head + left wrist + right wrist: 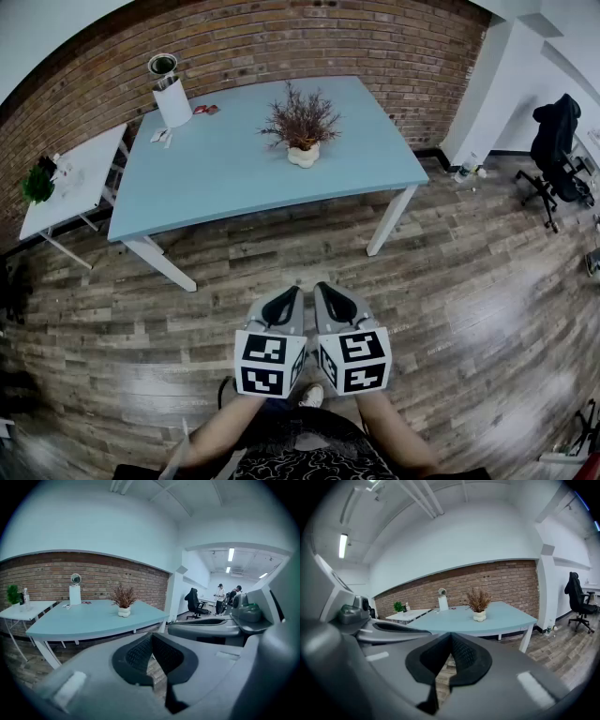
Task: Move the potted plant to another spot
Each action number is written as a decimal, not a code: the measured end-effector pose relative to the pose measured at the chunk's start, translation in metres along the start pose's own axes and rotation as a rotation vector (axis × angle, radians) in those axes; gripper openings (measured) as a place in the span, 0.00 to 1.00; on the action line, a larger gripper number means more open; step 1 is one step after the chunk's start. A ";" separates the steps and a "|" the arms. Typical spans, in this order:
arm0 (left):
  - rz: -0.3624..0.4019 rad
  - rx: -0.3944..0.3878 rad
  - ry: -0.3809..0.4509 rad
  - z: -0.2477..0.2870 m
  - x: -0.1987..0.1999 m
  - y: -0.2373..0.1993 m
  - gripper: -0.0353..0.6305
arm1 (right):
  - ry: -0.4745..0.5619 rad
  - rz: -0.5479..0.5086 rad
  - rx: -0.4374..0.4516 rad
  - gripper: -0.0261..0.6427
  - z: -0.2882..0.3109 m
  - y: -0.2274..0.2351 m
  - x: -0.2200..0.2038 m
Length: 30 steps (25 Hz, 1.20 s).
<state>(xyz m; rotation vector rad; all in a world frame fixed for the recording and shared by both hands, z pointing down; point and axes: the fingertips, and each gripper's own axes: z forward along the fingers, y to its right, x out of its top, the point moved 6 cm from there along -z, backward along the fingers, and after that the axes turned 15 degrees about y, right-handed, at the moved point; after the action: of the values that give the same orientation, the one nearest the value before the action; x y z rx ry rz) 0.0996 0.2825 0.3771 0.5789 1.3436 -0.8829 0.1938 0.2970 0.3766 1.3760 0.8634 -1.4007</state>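
Potted plant (pixel 302 129) stands on blue counter (pixel 211 173); left tongs (pixel 295 292) and right tongs (pixel 320 287) closed, empty, side by side, well apart from it.

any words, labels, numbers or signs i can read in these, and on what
No readable word, brand or number in any view.
Left cube and right cube: black and white square marker patterns only, no letters.
White pot: plain, no label seen.
White stand on the blue table: no print visible.
Red items and papers beside it: too small to read.
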 end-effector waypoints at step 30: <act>-0.045 -0.024 -0.017 0.113 0.001 -0.068 0.05 | -0.038 -0.062 -0.030 0.04 0.106 0.053 -0.008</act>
<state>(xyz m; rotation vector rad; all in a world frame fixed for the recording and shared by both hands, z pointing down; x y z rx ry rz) 0.1090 0.1537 0.4031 0.5235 1.3544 -0.9050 0.2101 0.1822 0.4034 1.3054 0.9050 -1.4508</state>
